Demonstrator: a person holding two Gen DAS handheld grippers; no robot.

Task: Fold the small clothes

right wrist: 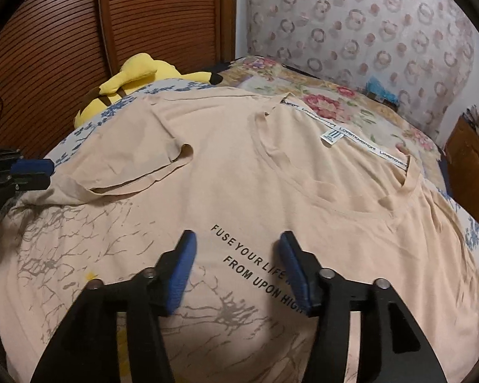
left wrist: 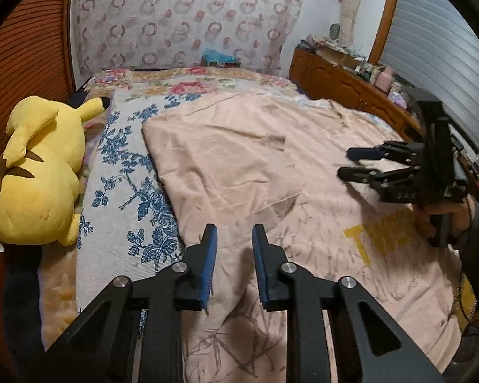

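Observation:
A peach T-shirt (left wrist: 239, 166) with grey branch print and yellow letters lies spread face up on the bed. In the right wrist view the T-shirt (right wrist: 239, 175) shows black text, its collar label (right wrist: 331, 136) and one sleeve (right wrist: 127, 166) folded inward. My left gripper (left wrist: 233, 239) is open and empty just above the shirt's near edge; it also shows at the left edge of the right wrist view (right wrist: 46, 172). My right gripper (right wrist: 236, 255) is open and empty above the chest print; it also shows in the left wrist view (left wrist: 348, 161), hovering over the shirt's right side.
A yellow plush toy (left wrist: 38, 172) lies on the bed's left side beside a slatted wooden wall (right wrist: 64, 32). A patterned headboard (left wrist: 182, 16) stands at the back. A wooden cabinet (left wrist: 345, 79) with clutter runs along the right. Floral bedding (left wrist: 131, 166) surrounds the shirt.

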